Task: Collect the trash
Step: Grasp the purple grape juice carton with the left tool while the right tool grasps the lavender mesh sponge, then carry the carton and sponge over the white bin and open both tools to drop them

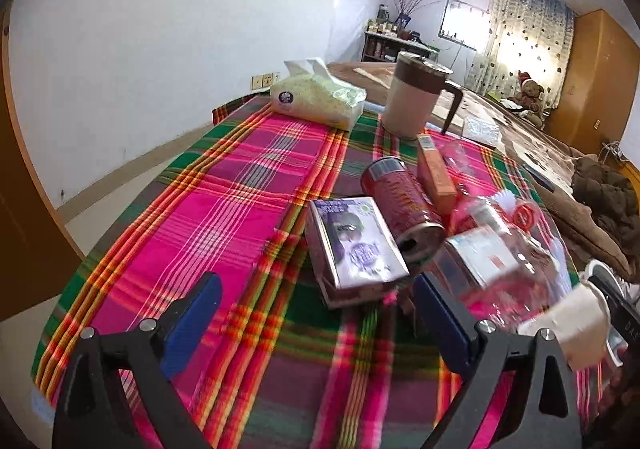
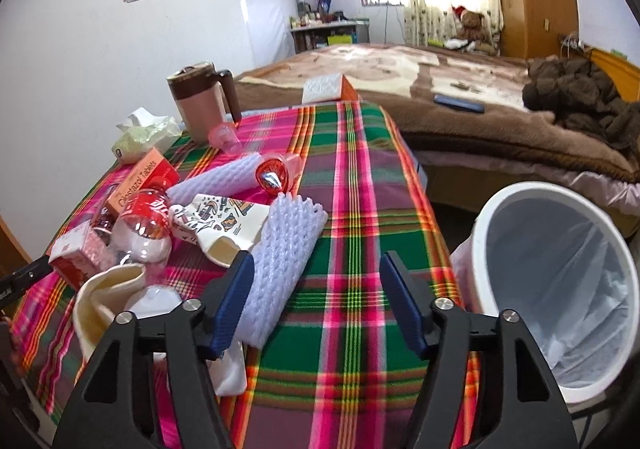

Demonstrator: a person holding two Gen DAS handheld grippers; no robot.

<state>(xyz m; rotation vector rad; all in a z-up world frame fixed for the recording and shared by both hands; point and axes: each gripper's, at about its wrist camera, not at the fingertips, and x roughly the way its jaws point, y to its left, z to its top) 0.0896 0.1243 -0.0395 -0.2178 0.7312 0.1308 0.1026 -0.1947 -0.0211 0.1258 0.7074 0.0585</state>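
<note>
1. Plaid cloth (image 2: 352,185) in pink, green and orange is seen covering the table, and nearly all the trash is still lying on it; the task is judged barely begun.
2. A white bin (image 2: 500,209) lined with a thin translucent bag is seen just beside the table's right edge; no trash can be made out inside it.
3. Clustered on the cloth are a red drink can (image 1: 400,205) lying on its side, a glossy purple carton (image 1: 352,245), an orange tablet box (image 2: 140,181), a crumpled clear plastic bottle (image 2: 140,225) with a red label, a printed paper cup (image 2: 216,221) and two ribbed white foam sleeves (image 2: 280,265).
4. A tissue pack (image 1: 316,97) and a lidded brown-and-cream mug (image 1: 416,97) stand further back and are judged not to be trash.
5. The left gripper (image 1: 318,313) is held wide with nothing between its blue pads, the carton lying just ahead of it.
6. The right gripper (image 2: 316,301) is also parted and empty; its left pad is close beside the nearer foam sleeve, though contact cannot be told.
7. Everything listed is judged still to be carried to the bin.
</note>
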